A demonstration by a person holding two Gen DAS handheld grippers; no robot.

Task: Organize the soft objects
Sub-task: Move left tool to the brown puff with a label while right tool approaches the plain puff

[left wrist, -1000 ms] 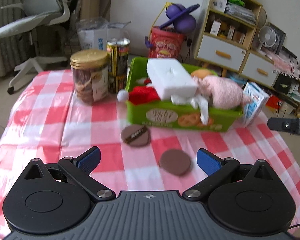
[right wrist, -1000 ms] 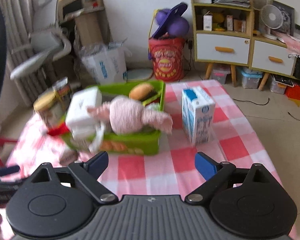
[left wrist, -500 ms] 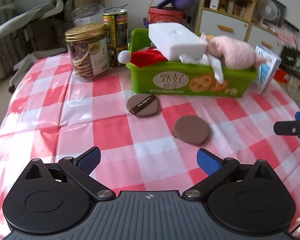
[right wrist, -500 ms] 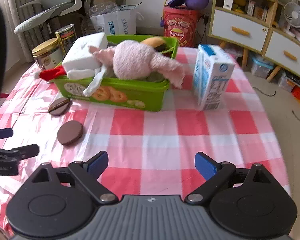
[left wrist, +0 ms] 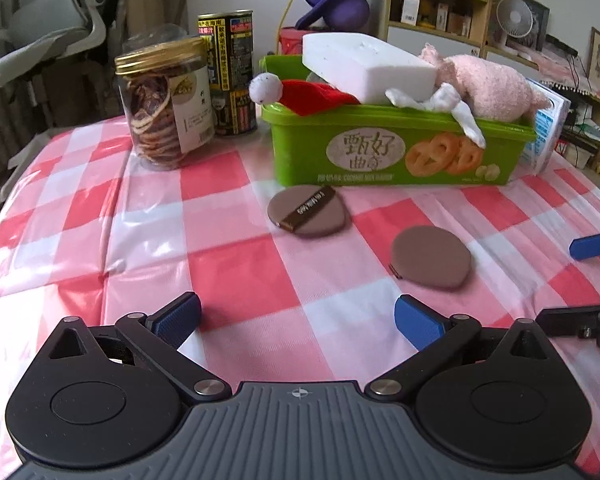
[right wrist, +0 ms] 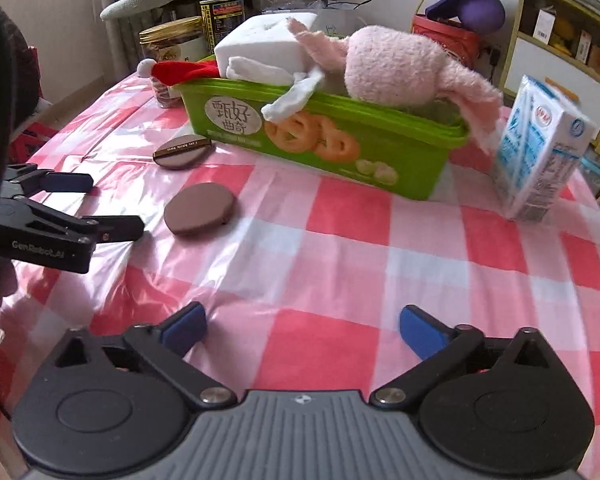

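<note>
A green cookie box (left wrist: pixel 396 148) (right wrist: pixel 340 140) holds a white sponge block (left wrist: pixel 364 66) (right wrist: pixel 260 46), a pink plush toy (left wrist: pixel 488 88) (right wrist: pixel 396 68), a red Santa hat (left wrist: pixel 312 94) (right wrist: pixel 180 71) and a white cloth (left wrist: pixel 456 108). Two brown powder puffs lie on the checked tablecloth in front of it: one with a strap (left wrist: pixel 306 210) (right wrist: pixel 182 148), one plain (left wrist: pixel 430 256) (right wrist: pixel 200 208). My left gripper (left wrist: pixel 296 318) (right wrist: pixel 112 204) is open and empty, low over the cloth near the plain puff. My right gripper (right wrist: pixel 302 326) is open and empty.
A jar with a gold lid (left wrist: pixel 166 102) and a dark tin can (left wrist: pixel 230 76) stand left of the box. A blue-and-white milk carton (right wrist: pixel 540 152) stands right of it. The round table (right wrist: pixel 480 256) has its edge close on the right. An office chair and shelves stand behind.
Both grippers have come down lower and closer to the table. The puffs and the box now look nearer. Both grippers stay open and empty.
</note>
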